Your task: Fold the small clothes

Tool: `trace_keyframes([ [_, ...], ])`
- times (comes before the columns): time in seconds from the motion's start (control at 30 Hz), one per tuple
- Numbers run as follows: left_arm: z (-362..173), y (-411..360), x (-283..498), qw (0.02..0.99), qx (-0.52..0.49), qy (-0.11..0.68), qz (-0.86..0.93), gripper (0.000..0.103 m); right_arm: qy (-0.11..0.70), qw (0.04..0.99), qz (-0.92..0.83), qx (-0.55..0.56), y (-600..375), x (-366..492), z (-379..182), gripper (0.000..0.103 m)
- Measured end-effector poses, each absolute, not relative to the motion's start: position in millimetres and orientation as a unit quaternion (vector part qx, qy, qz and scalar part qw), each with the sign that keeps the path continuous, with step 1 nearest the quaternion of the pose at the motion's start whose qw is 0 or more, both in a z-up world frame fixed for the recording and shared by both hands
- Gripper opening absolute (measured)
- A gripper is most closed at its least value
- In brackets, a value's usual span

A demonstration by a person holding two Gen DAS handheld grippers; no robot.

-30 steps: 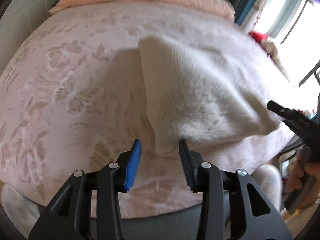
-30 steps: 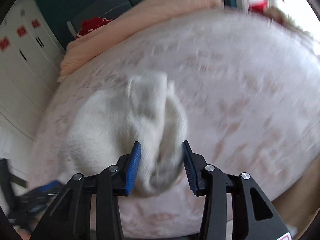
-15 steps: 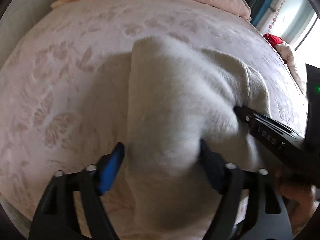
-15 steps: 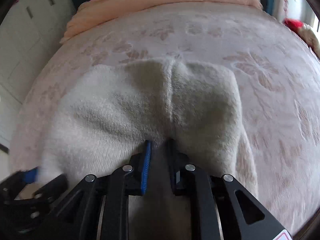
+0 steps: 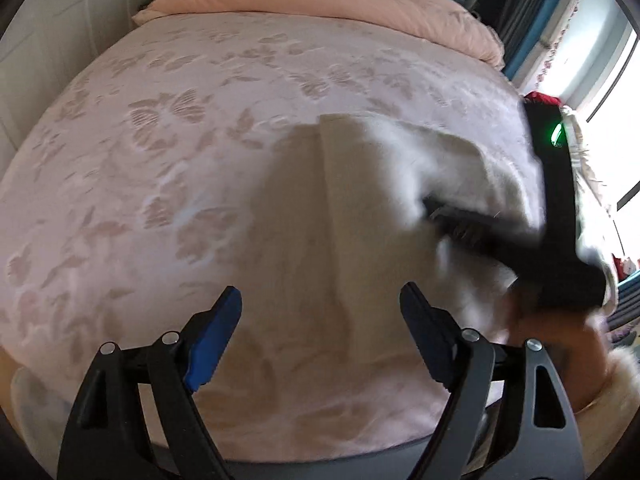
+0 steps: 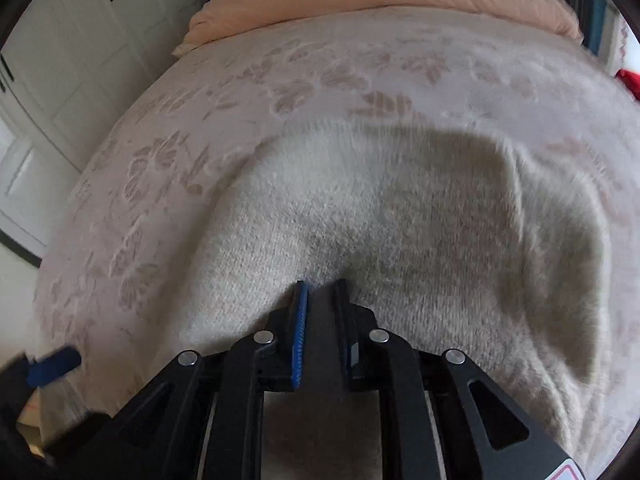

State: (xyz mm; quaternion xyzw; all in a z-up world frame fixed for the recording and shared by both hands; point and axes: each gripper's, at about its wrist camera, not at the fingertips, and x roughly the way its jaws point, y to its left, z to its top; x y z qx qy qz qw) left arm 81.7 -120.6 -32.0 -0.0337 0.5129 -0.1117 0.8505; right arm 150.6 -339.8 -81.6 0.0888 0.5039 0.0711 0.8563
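Observation:
A fuzzy cream knit garment lies on the pink flowered bedspread. In the right wrist view the garment fills the middle. My right gripper is shut on a pinch of its near edge. That gripper also shows in the left wrist view, black and blurred, holding the cloth at the right. My left gripper is open and empty, with its fingers either side of the garment's near part, just above the bedspread. A blue tip of the left gripper shows at the lower left of the right wrist view.
A peach duvet is bunched at the head of the bed. White cupboard doors stand to the left. A bright window with a red item below it is on the right. The bed's near edge runs under the grippers.
My left gripper has let the garment go and pulled back, open. My right gripper stays shut on the cloth and has drawn it flatter on the bed.

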Motion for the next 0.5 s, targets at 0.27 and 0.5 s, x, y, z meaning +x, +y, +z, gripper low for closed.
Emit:
trace_keyframes([
  [0.27,-39,-106,70,0.846,-0.028,0.526,-0.084,0.079,0.527,0.841,0.092,0.078,-305,164,-98,0.014],
  [0.5,-29,-104,60,0.852,-0.018,0.518,-0.076,0.082,0.472,0.87,0.084,0.115,-325,131,-48,0.013],
])
